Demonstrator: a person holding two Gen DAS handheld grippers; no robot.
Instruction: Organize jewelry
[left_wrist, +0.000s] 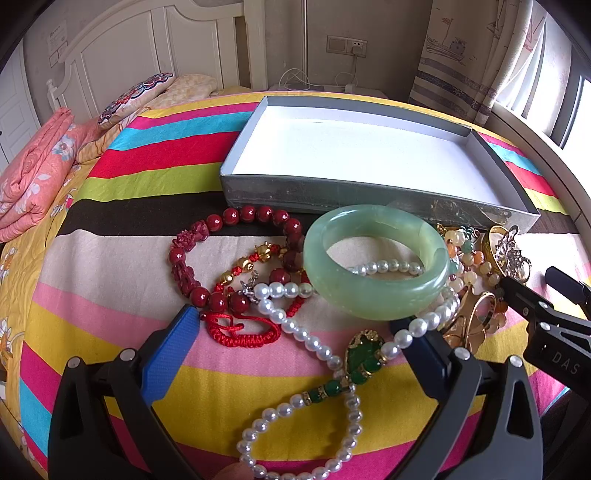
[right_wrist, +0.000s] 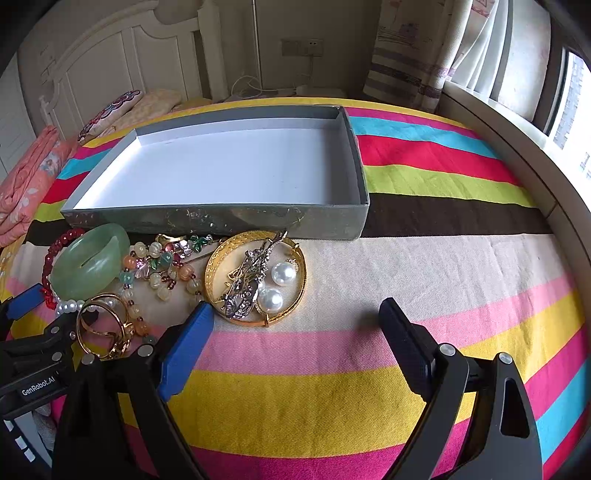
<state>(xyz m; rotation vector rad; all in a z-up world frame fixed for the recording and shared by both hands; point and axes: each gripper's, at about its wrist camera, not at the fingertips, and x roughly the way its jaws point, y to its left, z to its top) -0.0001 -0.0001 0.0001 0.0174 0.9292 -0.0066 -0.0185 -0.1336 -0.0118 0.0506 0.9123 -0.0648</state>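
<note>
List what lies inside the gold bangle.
Inside the gold bangle lie two pearl earrings and a silver rhinestone brooch, whose tip overlaps the rim. Whatever lies beneath the brooch is hidden.

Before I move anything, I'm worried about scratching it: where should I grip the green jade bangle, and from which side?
Take the jade bangle across its near wall, one finger inside the ring, one outside, coming from above. It lies nearly flat, propped on the pearl necklace, so its open centre faces up. The left tool, open, sits just in front of it.
</note>
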